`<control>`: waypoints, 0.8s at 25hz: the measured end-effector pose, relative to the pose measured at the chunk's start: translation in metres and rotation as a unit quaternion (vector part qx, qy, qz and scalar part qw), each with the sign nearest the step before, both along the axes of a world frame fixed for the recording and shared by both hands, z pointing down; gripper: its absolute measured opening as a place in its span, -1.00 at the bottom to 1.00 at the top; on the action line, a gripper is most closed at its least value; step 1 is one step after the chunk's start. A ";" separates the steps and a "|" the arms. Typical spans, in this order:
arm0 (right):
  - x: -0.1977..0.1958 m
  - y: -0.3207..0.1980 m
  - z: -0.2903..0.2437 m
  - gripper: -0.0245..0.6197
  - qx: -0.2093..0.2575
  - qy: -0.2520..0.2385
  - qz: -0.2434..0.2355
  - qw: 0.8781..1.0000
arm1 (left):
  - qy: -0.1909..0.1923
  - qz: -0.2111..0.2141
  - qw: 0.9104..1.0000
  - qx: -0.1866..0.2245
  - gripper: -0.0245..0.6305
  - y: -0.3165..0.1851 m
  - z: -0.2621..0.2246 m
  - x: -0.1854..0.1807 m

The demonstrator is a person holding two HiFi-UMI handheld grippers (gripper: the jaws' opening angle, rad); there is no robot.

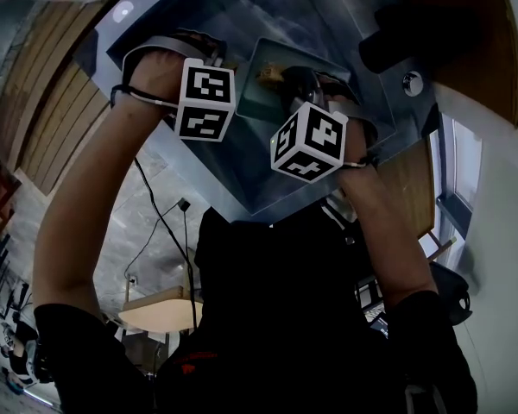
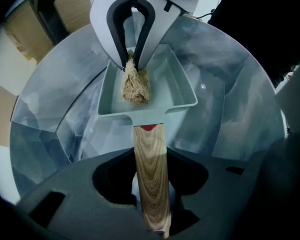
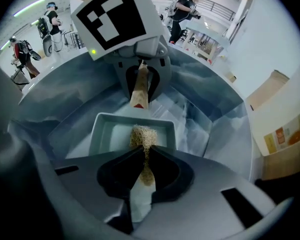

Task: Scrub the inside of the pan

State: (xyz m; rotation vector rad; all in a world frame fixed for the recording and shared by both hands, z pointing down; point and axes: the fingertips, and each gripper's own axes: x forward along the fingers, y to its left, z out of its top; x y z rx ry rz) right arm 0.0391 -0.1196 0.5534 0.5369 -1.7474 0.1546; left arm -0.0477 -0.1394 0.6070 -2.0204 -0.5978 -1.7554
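Over the grey marbled bench [image 2: 230,84], left hand-held gripper [image 2: 152,194] clamps the stiff wooden handle [image 2: 150,159] of the pale square pan [image 2: 180,91]; right hand-held gripper [image 3: 144,156] pinches a soft tan fibre scrubber [image 3: 142,135] inside. Pan looks light, handle's the spot.

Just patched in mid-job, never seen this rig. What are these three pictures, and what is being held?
No robot arm here: a person holds a two-jaw gripper in each hand. The head view looks down from the person's head; each gripper view rides on its gripper, looking along the jaws. A pale rectangular pan sits in a steel basin. The left gripper clamps the pan's wooden handle. The right gripper pinches a fibrous scrubber inside the pan.
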 end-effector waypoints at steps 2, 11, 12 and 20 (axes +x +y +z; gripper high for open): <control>-0.009 0.002 0.003 -0.80 -0.004 -0.002 -0.008 1.000 | 0.002 -0.001 1.000 0.001 -0.43 0.000 -0.001 0.001; -0.017 0.001 0.011 -0.80 -0.005 0.024 -0.045 0.999 | 0.004 -0.001 1.000 0.002 -0.43 0.001 -0.006 0.005; -0.017 0.002 0.011 -0.80 -0.004 0.027 -0.050 0.998 | 0.003 -0.001 1.000 0.001 -0.43 0.001 -0.006 0.004; 0.002 0.017 0.018 -0.80 -0.020 0.051 -0.057 0.997 | -0.004 -0.003 1.000 0.000 -0.43 0.000 -0.001 0.000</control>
